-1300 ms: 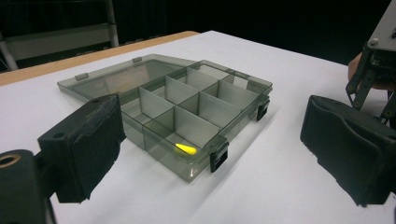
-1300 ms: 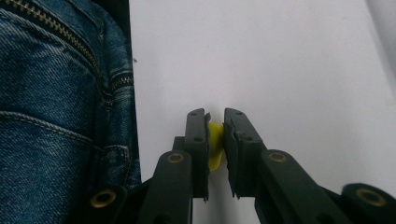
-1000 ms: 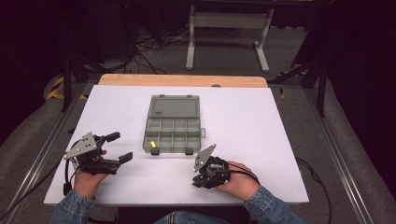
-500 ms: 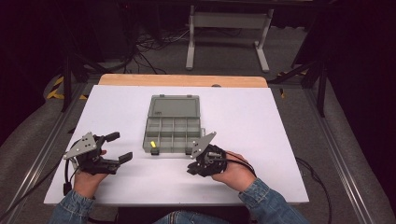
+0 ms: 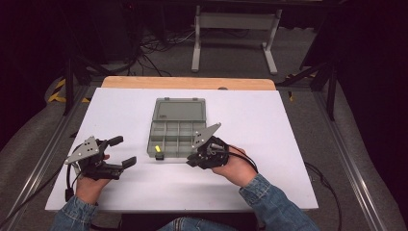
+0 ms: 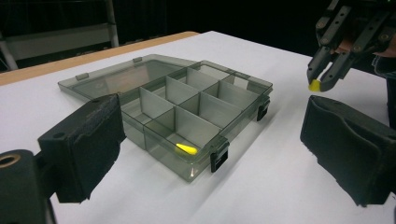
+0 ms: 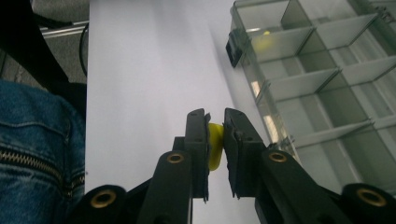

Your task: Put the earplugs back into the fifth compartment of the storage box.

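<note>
The yellow piece [image 7: 214, 145] sits pinched in my right tool [image 7: 215, 122], jaws nearly closed on it. Since a second ago I've lifted it off the tabletop [image 5: 269, 125] toward the box [image 5: 175, 129], so dropping it in looks next. Its long axis points down between the pads. My left tool [image 5: 119, 151] rests open, holding nothing.

A white table [image 5: 288, 144] with a wooden far edge stands on grey floor [image 5: 370, 139]. Beyond the table, a grey metal stand [image 5: 234, 21] and what look like tangled cables [image 5: 159, 45] sit in darkness.
</note>
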Motion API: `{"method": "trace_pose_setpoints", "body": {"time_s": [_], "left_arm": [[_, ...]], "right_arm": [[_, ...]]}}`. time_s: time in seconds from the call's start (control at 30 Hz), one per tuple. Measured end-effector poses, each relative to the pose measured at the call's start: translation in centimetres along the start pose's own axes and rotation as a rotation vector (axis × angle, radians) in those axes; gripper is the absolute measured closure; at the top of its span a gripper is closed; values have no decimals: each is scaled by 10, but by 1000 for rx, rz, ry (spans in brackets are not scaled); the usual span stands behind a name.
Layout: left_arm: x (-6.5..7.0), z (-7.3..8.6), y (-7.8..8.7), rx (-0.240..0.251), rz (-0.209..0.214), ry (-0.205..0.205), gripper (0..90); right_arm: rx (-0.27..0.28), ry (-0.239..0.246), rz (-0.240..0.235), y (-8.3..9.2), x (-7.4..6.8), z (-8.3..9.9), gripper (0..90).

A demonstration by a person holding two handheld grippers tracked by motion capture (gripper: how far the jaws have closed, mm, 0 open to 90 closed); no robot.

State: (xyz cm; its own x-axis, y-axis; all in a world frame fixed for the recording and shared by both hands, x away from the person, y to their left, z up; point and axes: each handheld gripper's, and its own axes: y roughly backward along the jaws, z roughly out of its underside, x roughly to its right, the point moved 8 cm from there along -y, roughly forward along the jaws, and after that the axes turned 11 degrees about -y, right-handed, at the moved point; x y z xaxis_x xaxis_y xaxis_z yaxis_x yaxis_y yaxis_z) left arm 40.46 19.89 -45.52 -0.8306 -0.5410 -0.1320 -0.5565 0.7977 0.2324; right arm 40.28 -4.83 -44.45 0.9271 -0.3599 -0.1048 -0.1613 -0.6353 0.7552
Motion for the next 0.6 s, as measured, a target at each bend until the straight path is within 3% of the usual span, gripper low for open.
{"method": "trace_pose_setpoints", "body": {"time_s": [0.6], "left_arm": [[-1,1,0,-1,1,-1,69]], "right_arm": [[49,0,9,-21,18,-43,808]]}}
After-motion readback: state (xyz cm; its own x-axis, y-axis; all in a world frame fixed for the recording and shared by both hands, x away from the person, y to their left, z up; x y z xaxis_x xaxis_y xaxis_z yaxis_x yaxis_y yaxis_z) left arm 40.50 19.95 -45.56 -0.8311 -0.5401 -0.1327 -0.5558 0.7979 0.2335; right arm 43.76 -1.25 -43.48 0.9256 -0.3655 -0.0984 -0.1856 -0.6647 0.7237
